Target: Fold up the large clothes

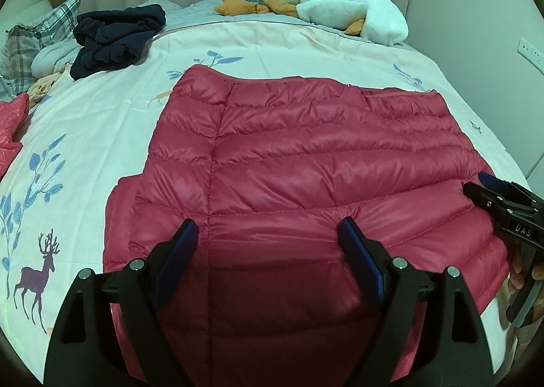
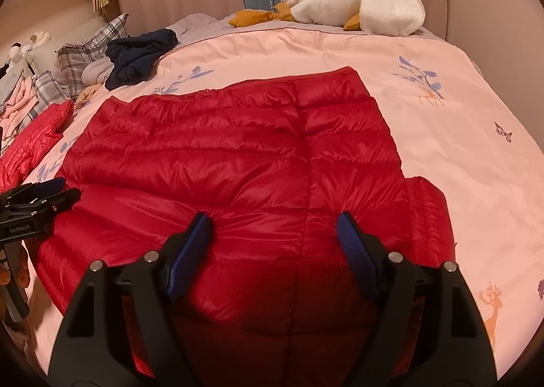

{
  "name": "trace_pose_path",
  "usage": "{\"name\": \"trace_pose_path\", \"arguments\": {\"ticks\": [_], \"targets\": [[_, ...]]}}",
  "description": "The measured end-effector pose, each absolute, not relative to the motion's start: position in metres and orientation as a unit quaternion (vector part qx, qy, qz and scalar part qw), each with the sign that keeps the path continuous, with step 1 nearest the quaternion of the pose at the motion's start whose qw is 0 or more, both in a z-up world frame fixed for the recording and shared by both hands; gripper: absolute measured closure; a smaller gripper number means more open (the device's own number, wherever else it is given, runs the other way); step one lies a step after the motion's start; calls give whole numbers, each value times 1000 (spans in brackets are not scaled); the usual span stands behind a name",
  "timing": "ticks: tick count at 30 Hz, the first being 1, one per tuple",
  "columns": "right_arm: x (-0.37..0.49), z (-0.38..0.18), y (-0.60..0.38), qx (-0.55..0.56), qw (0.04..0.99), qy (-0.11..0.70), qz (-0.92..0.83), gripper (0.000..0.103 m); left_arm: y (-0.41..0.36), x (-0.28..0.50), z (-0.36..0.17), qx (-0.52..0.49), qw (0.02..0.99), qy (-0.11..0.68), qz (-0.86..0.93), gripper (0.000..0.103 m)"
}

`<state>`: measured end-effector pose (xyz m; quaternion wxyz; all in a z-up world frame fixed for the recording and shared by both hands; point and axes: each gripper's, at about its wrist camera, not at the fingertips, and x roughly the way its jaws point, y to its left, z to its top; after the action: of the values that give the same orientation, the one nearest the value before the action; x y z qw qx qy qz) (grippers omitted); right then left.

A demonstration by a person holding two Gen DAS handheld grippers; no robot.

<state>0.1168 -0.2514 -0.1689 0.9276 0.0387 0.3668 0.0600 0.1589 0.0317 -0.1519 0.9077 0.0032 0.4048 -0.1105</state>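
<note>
Two fisheye views show one bed. Left wrist view: the red quilted down jacket [image 1: 289, 162] lies flat on the pale deer-print duvet [image 1: 112, 128], partly folded. The left gripper [image 1: 267, 227] hangs above the jacket's near edge, blue-padded jaws spread wide with nothing between them. The right gripper [image 1: 489, 189] enters at the right edge over the jacket's side. A navy garment [image 1: 115, 38] and a white plush goose [image 1: 353, 14] lie near the far edge.

Right wrist view: the right gripper [image 2: 273, 220] hovers over the jacket [image 2: 238, 155], jaws wide apart and empty. The left gripper [image 2: 51, 193] shows at the left edge, beside the jacket's edge.
</note>
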Motion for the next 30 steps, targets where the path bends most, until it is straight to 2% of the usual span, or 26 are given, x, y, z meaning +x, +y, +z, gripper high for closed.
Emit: {"name": "trace_pose_path", "arguments": {"ticks": [10,16,25,30], "targets": [[104,-140,-246,72,936,339,66,24,18,152,-130,9,914,397,-86,18],[91,-123,-225,52,943,316,93,24,-4,140,-120,25,919,384,-88,18],[102,-154,-207,11,931,356,77,24,-22,140,-138,57,910,402,-82,17],[103,-162,-206,4,929,363,75,23,-20,143,-147,54,907,410,-78,11]]}}
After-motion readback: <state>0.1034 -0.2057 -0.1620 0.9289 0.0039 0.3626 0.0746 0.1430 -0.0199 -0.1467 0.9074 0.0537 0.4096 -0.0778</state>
